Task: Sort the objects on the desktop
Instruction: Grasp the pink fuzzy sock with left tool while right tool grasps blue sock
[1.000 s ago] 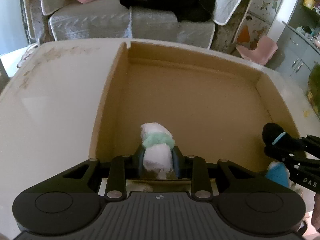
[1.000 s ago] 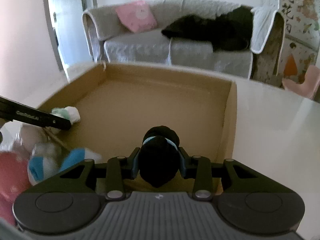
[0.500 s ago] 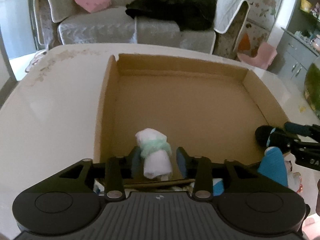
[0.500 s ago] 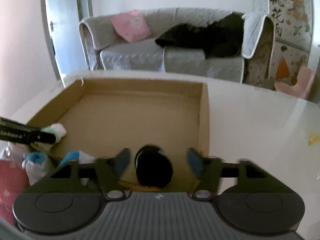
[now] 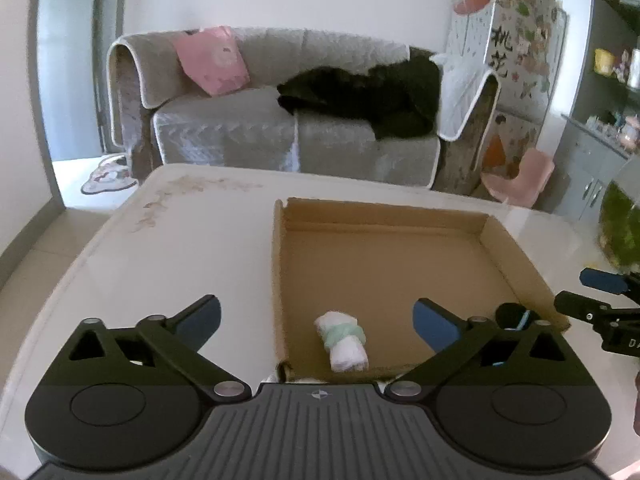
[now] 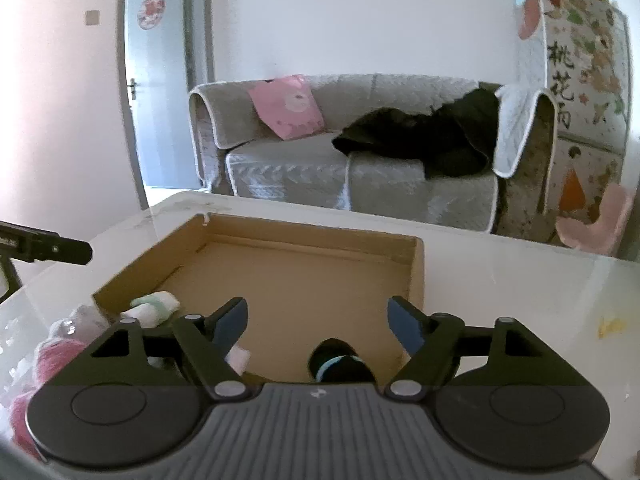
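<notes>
Both rolls lie in the cardboard box (image 5: 384,264), by its near wall: white sock roll (image 5: 342,340) and black sock roll (image 6: 340,364). They look light and soft; grip across the middle band. The left gripper (image 5: 316,320) and right gripper (image 6: 318,320) have just been opening, jaws wide, holding nothing.

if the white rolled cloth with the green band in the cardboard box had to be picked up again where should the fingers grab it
Grip the white rolled cloth with the pale green band across its short width at or near the band, coming down from above with the open left gripper. It lies flat on the floor of the shallow cardboard box, its length running away from the camera, so both long sides look free.
</notes>
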Tool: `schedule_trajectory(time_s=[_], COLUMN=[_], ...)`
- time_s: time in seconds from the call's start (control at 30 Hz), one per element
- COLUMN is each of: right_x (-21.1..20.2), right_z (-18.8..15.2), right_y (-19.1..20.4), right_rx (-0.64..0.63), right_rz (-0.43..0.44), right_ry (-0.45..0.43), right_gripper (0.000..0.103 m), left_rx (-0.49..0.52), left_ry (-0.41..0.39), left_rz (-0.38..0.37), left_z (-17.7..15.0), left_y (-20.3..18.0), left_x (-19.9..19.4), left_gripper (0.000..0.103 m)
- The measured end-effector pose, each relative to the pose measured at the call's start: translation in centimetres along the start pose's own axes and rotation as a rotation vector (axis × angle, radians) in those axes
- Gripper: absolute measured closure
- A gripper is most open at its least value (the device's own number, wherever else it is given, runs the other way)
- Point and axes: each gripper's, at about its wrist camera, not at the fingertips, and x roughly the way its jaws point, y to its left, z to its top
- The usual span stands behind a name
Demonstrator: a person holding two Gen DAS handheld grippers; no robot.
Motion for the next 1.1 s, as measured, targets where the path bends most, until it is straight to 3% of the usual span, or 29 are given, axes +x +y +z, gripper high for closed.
schedule_trajectory(time_s=[0.17,0.37,0.53,0.73,0.9,1.1], right_x=[-0.9,0.0,1.2,1.9,2.4,1.2], right_z=[-0.3,-1.5,-2.4,-3.5,-3.9,-3.2], right_y=[1.4,2.9,4.3,6.1,5.4,4.6], right_rx=[-0.040,-0.069,-0.088,-0.159,-0.133,-0.097], right_rz=[0.043,0.065,0.075,0.069,0.069,0.116], right_ry=[-0.002,0.038,0.076,0.106,0.149,0.099], right_gripper=[0.019,0.019,0.018,0.014,0.013,0.012], left_rx=[0.035,0.107,0.118,-0.001,-0.040,0.000], left_ry=[0.005,0.063,0.111,0.188,0.196,0.217], left_rz=[0.010,-0.013,-0.086,-0.176,-0.200,-0.216], left_z=[-3.7,-8.1,-8.7,-9.2,-9.0,-8.8], left_y=[-0.2,-0.7,-1.0,-0.1,-0.2,-2.2], left_x=[-2.8,-3.8,-2.8,-1.2,-1.0,-0.3], left_gripper=[0.000,0.000,0.000,0.000,0.000,0.000])
